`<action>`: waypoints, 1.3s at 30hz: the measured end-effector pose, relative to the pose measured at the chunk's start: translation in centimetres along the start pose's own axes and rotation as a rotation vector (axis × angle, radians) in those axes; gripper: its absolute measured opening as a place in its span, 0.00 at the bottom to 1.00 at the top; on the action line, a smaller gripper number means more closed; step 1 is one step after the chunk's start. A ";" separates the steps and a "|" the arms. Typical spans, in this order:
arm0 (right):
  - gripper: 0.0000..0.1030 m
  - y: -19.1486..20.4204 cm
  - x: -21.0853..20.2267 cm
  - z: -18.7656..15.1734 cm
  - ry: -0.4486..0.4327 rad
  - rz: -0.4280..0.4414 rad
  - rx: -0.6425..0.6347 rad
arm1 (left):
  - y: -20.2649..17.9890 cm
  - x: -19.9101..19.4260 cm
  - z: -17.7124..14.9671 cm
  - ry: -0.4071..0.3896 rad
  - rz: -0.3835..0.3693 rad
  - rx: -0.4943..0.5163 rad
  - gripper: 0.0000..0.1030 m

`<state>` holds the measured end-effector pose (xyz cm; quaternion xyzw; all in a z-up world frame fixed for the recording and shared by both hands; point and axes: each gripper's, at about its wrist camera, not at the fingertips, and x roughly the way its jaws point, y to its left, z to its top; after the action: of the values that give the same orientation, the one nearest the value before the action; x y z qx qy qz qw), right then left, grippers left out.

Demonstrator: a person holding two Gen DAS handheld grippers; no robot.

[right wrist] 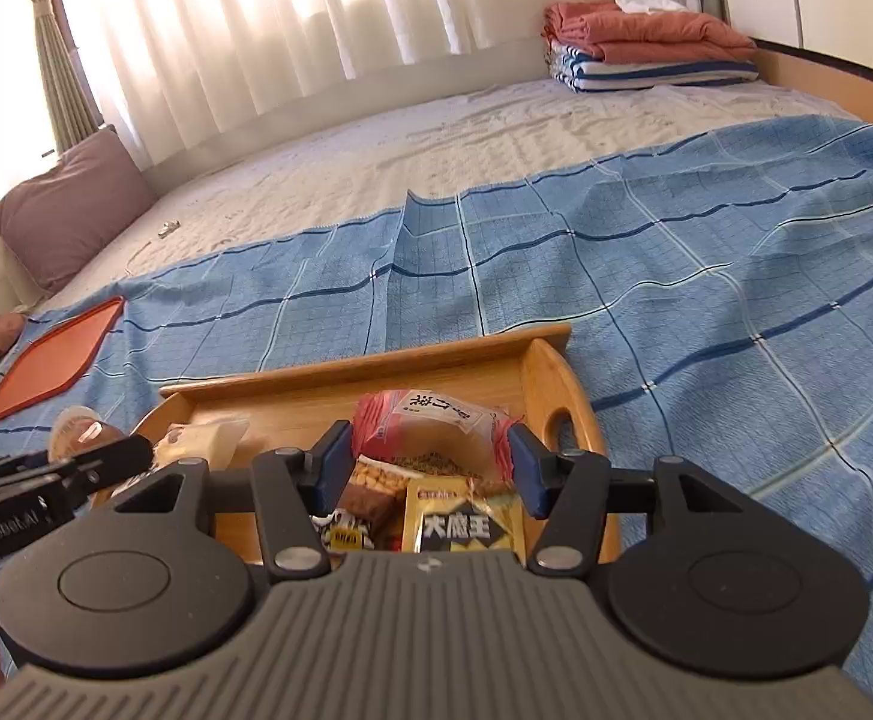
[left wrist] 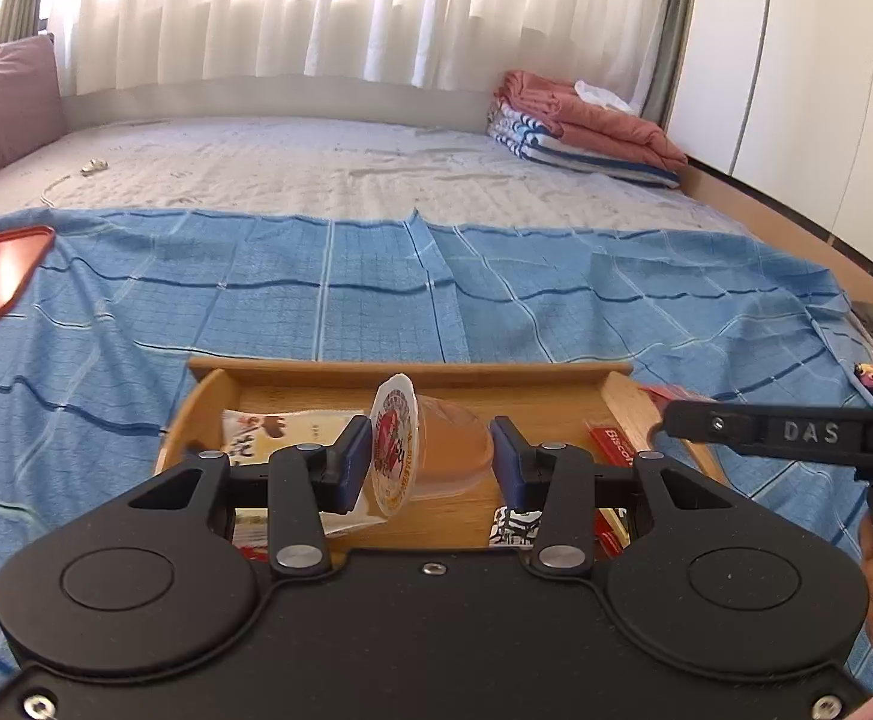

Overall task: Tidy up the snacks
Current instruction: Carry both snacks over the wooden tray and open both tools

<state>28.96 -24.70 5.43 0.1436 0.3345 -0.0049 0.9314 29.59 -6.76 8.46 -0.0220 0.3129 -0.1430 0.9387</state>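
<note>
Both grippers hang over a wooden tray that sits on a blue checked cloth spread across the bed. The left gripper has its blue pads clamped on a clear jelly cup, which lies on its side between them, printed lid facing left and rounded bottom against the right pad. The right gripper grasps a red-edged snack packet by its two sides, above a heap of other packets in the near part of the tray. Off to the left on the cloth lies a flat orange tray, bare as far as I can see.

The cup looks like the risk. It is pinched lid to base, smooth plastic on a tapering shape, so a quick swing could let it squirt out and roll off the cloth. Squeezing harder might pop the foil seal. The packet is soft and puffed with air; the pads may be holding film rather than contents, and it could slide down or twist loose. I cannot tell from here whether either item hangs clear of the tray wall, so a sideways move may snag the rim. The two grippers also work close together and could knock each other.
</note>
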 end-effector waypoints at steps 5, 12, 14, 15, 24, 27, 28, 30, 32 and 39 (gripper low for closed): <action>0.56 0.8 3.9 0.9 0.041 -0.015 -0.012 | -0.4 3.9 -0.7 0.047 0.020 0.012 0.40; 0.57 1.6 7.4 0.4 0.091 -0.012 -0.041 | -0.3 6.9 -2.1 0.081 0.037 0.028 0.40; 0.57 1.6 7.8 0.1 0.101 -0.008 -0.044 | -0.1 7.3 -2.4 0.086 0.044 0.032 0.40; 0.57 1.6 8.1 -0.1 0.104 -0.005 -0.044 | -0.1 7.6 -2.6 0.089 0.044 0.034 0.40; 0.57 1.4 8.8 -0.7 0.102 0.008 -0.053 | -0.3 8.6 -3.3 0.095 0.049 0.052 0.40; 0.57 1.4 8.8 -0.6 0.099 0.011 -0.060 | -0.3 8.6 -3.3 0.096 0.049 0.052 0.40; 0.57 1.4 8.8 -0.6 0.096 0.017 -0.058 | -0.3 8.6 -3.4 0.097 0.049 0.051 0.40; 0.57 1.4 8.8 -0.6 0.089 0.043 -0.042 | -0.1 8.7 -3.5 0.099 0.049 0.050 0.40; 0.57 1.4 8.8 -0.6 0.091 0.059 -0.030 | -0.1 8.8 -3.6 0.101 0.049 0.050 0.40; 0.57 1.9 9.5 -1.2 0.110 0.079 -0.039 | -0.2 9.2 -4.0 0.106 0.049 0.049 0.40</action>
<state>35.80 -21.73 -0.93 0.1386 0.3791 0.0465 0.9137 34.14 -9.37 -0.08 0.0160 0.3593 -0.1286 0.9242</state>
